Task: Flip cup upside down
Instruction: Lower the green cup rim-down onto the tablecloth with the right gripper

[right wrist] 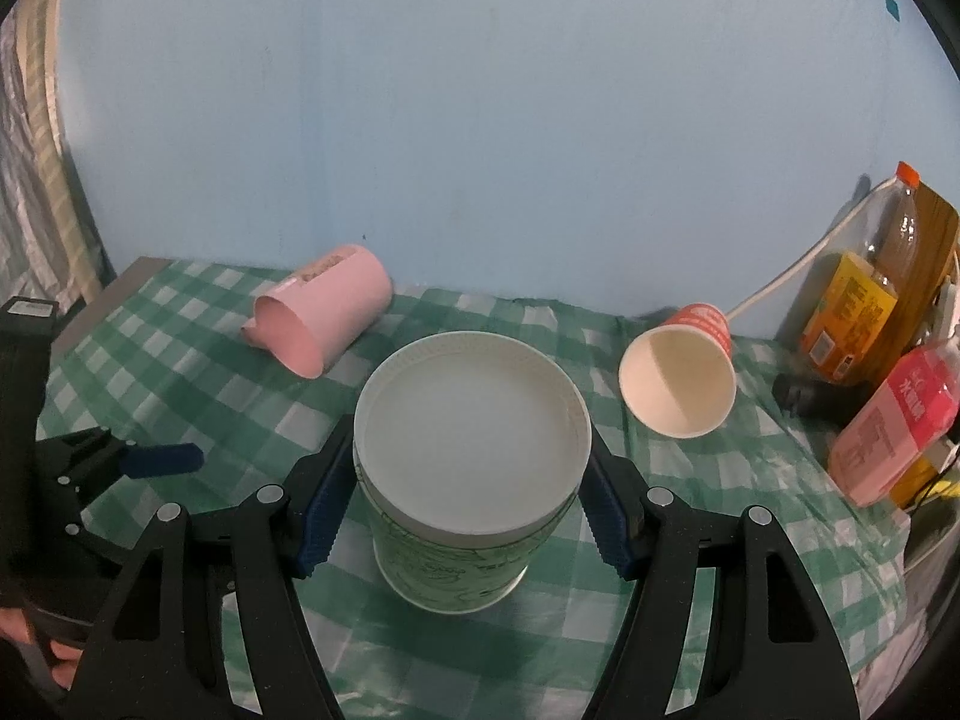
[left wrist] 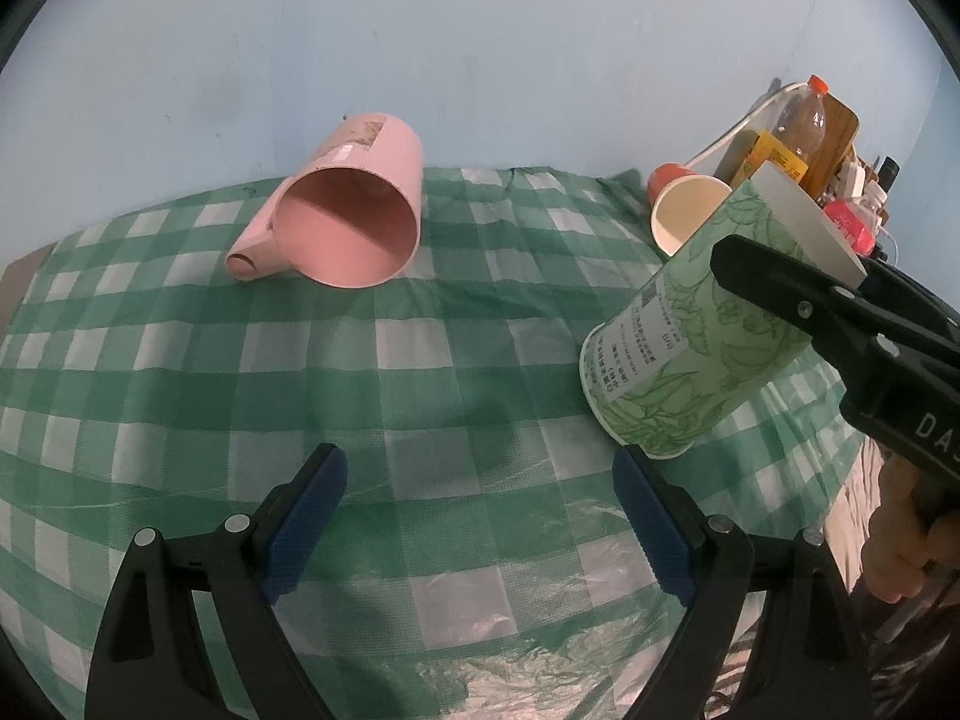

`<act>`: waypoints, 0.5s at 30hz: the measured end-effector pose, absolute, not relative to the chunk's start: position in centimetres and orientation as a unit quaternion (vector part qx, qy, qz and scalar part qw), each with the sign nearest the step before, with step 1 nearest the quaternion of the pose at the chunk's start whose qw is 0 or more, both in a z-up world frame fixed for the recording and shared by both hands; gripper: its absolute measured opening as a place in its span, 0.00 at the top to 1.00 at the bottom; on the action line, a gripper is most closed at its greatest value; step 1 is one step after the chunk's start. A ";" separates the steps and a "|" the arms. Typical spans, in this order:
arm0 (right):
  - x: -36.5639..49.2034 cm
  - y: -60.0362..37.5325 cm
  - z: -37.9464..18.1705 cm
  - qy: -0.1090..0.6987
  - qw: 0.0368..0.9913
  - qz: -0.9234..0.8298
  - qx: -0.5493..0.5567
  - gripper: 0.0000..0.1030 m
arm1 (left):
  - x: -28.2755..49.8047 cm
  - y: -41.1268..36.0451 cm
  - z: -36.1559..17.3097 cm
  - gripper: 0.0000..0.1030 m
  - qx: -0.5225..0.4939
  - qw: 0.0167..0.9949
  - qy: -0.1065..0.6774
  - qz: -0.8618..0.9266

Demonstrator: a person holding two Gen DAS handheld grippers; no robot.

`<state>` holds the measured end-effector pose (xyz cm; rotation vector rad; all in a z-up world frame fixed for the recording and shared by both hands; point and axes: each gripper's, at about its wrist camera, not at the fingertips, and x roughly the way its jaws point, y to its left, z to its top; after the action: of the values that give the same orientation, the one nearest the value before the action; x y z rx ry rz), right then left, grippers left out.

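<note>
Green-patterned paper cup (right wrist: 468, 468) sits between the blue pads of the right gripper (right wrist: 465, 504), base up: the right wrist view looks straight onto its white recessed bottom, with the wider rim end pointing down toward the green-and-white checked tablecloth (right wrist: 690, 588). Both pads press the cup's sides near the base, so the right gripper is clamped on it. That view cannot tell whether the rim touches the cloth.

Seen from the left wrist, the cup (left wrist: 702, 336) is tilted, base up and to the right, rim down and to the left, the lower edge of the rim at or just above the cloth (left wrist: 420, 372); contact cannot be judged. One black finger (left wrist: 774, 288) of the right gripper (left wrist: 792, 276) lies across its printed side. The left gripper (left wrist: 480, 516) hangs over bare cloth with its fingers spread wide and nothing between them; the cup is just beyond its right finger, not touching it.

Only the left wrist view shows the cup's printed text panel. Both views show a pink mug (left wrist: 342, 216) lying on its side near the wall, mouth toward the cameras, and a red-and-white paper cup (right wrist: 678, 372) also on its side. Bottles (right wrist: 882, 294) and a pink carton (right wrist: 894, 426) stand at the table's right edge
</note>
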<state>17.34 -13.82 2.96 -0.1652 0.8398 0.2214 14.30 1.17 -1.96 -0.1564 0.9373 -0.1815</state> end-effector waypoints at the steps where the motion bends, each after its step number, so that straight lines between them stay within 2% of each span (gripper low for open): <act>1: 17.4 -13.8 2.9 0.407 0.904 0.107 -0.080 0.33 | 14.3 1.2 -2.0 0.11 -0.075 0.885 0.451 -0.087; 7: 17.5 -13.8 2.8 0.412 0.901 0.113 -0.078 0.33 | 14.1 1.0 -2.0 0.11 -0.077 0.885 0.451 -0.089; 11: 17.1 -13.6 3.2 0.399 0.906 0.112 -0.088 0.23 | 13.8 1.0 -1.8 0.11 -0.080 0.886 0.447 -0.092; 15: 16.4 -13.6 4.1 0.376 0.915 0.110 -0.093 0.21 | 13.3 0.7 -1.6 0.11 -0.076 0.890 0.440 -0.091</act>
<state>16.37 -13.64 4.14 -0.1923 0.7741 0.2273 13.28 0.74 -1.59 -0.1584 0.9126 -0.1881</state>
